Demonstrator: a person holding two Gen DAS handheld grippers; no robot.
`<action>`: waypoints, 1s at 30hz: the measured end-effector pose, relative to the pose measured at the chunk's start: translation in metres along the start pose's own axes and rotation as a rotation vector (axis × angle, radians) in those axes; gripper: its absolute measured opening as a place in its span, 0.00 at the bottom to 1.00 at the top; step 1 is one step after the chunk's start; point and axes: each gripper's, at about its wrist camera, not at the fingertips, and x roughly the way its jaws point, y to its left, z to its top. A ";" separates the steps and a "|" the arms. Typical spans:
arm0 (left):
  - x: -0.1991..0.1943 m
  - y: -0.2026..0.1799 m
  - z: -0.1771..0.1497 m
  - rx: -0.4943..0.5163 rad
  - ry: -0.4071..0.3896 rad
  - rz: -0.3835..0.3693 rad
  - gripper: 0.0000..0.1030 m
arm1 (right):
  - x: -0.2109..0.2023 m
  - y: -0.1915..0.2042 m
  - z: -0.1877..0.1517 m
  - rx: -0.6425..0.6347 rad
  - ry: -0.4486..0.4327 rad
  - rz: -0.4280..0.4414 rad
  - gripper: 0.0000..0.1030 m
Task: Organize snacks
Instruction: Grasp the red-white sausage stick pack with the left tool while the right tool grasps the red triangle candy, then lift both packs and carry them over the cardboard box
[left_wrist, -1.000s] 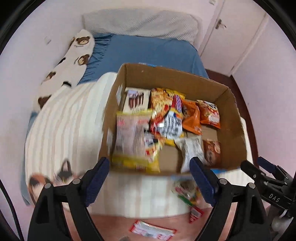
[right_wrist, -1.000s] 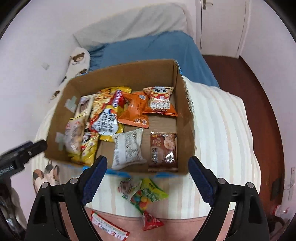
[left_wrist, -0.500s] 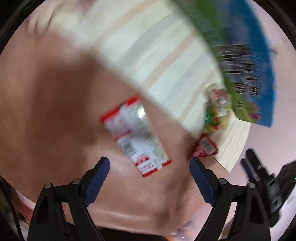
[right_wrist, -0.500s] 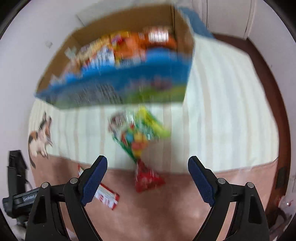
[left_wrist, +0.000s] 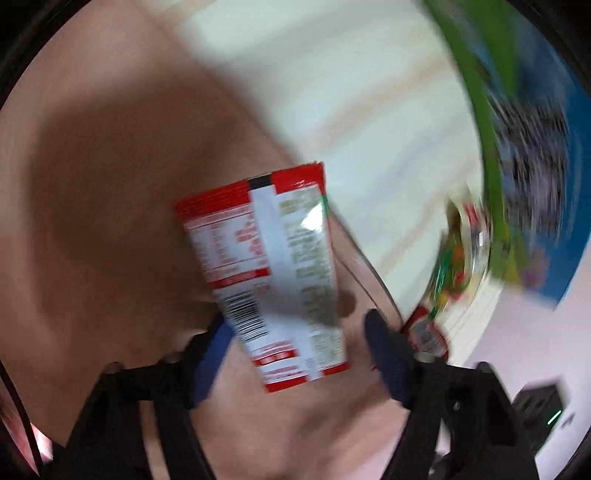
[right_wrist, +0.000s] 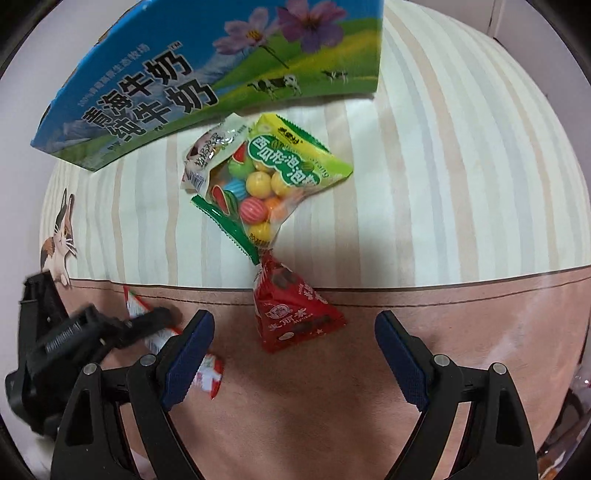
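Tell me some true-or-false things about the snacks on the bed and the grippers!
1. The red triangle packet lies between the fingers of the right gripper, untouched. True.
2. The gumball bag is inside the box. False: it lies on the striped blanket, in front of the milk box.
3. The left gripper has the red and white packet between its fingers. True; its jaws have just been closing on it, though the picture is too blurred to show the pads pressing yet.
4. The gumball bag is all red. False: it is green and yellow, with coloured balls showing through.
5. A cat picture is on the blanket. True.
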 end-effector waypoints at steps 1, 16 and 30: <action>0.001 -0.011 -0.002 0.084 0.001 0.052 0.56 | 0.002 0.000 0.000 0.003 0.000 0.003 0.84; 0.009 -0.029 -0.015 0.672 0.112 0.438 0.59 | 0.016 0.014 -0.038 -0.042 0.024 -0.048 0.45; 0.009 0.008 -0.011 0.600 0.062 0.356 0.57 | 0.034 0.005 -0.106 -0.002 0.137 -0.071 0.48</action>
